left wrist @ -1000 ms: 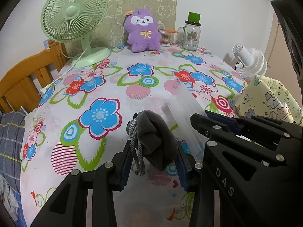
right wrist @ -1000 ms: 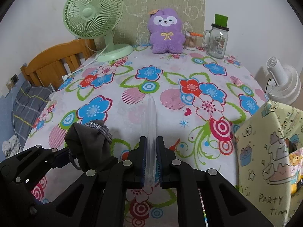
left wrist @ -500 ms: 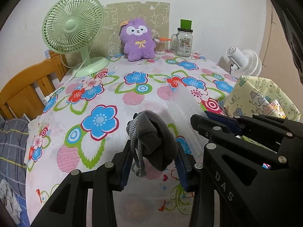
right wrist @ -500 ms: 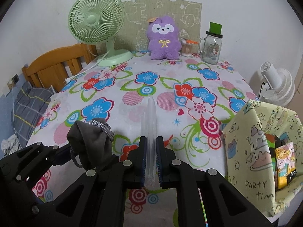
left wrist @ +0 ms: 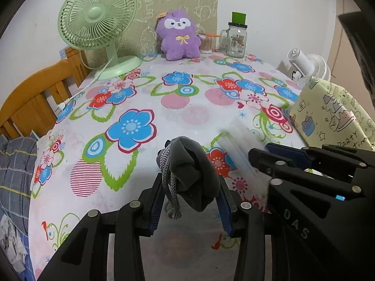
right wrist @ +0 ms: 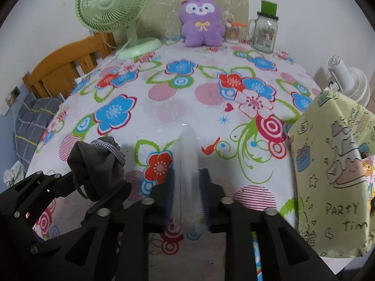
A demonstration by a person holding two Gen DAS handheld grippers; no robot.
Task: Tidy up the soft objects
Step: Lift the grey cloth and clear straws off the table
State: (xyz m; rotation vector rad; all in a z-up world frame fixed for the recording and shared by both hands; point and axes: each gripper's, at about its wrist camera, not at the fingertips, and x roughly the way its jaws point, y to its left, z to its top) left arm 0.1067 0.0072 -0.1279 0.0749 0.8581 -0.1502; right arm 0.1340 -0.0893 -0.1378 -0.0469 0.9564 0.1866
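My left gripper [left wrist: 191, 187] is shut on a dark grey drawstring pouch [left wrist: 192, 164], held just above the floral tablecloth [left wrist: 131, 164]; its grey cord hangs down on the left side. In the right wrist view the pouch [right wrist: 98, 164] shows at lower left. My right gripper [right wrist: 186, 178] has a clear plastic bag [right wrist: 187, 154] between its jaws. They are opening, the blue pads stand a little off the bag, and the bag looks blurred. From the left wrist view the clear bag [left wrist: 236, 149] sticks out of the right gripper [left wrist: 264, 152].
A purple plush toy [left wrist: 178, 37], a green desk fan [left wrist: 98, 21] and a glass mug jar [left wrist: 236, 39] stand at the table's far edge. A yellow "party time" bag [right wrist: 328, 164] sits at the right edge, with a white fan [right wrist: 346, 82] behind it. Wooden slats [left wrist: 35, 93] lie to the left.
The right gripper's jaws, pressed tight on the clear bag before, have parted, and the bag now blurs between them. The left gripper still holds the grey pouch the same way.
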